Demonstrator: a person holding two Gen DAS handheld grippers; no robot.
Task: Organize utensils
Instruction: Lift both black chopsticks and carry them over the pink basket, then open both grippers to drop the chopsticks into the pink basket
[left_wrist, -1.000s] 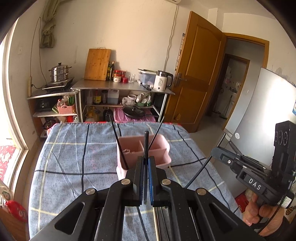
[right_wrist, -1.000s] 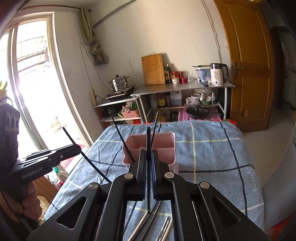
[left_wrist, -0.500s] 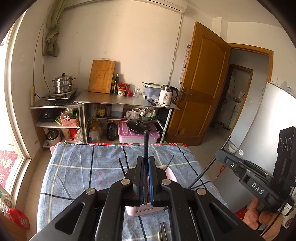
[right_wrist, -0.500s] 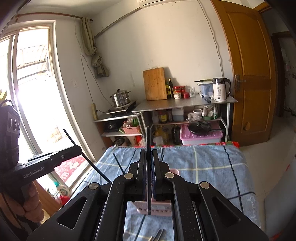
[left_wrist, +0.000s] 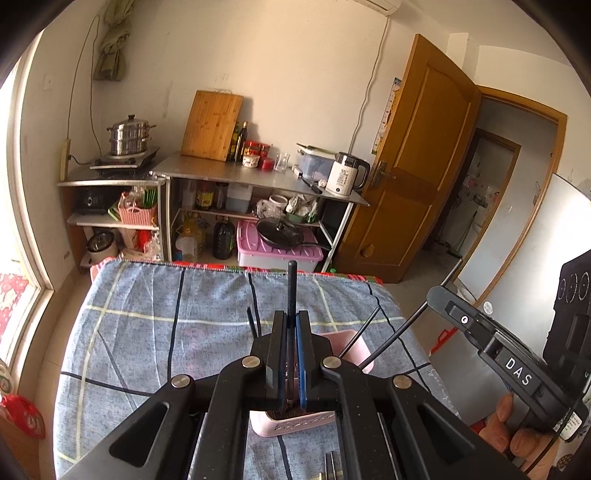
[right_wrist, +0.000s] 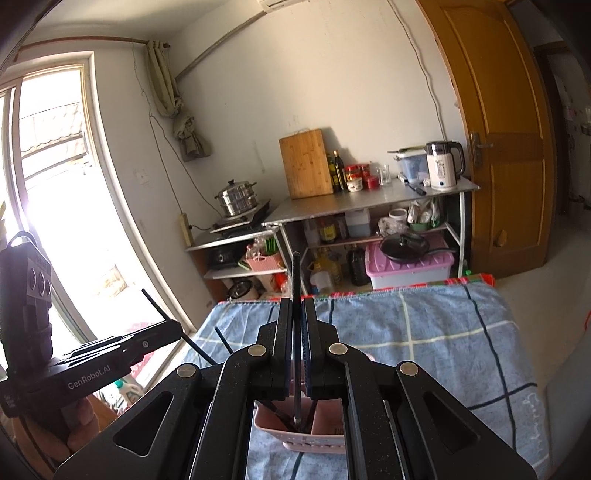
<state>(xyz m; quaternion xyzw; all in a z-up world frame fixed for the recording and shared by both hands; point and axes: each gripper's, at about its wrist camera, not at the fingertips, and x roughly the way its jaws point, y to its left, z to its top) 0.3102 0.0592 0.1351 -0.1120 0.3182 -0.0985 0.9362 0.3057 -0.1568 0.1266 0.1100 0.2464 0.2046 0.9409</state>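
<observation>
The pink holder sits on the checked cloth right under both my grippers, with a few black chopsticks already leaning in it. My right gripper is clenched on one black chopstick, whose lower tip hangs just over the holder's left compartment. My left gripper is clenched on another chopstick, above the same holder.

The risk, as I judge it: both sticks are pinched mid-length (thin and slick), so either could pivot and miss the compartment. The leaning sticks could deflect a tip. My two grippers work close together, so one could knock the other's stick, or tip the light holder. The metal utensils at the near edge still wait.
</observation>
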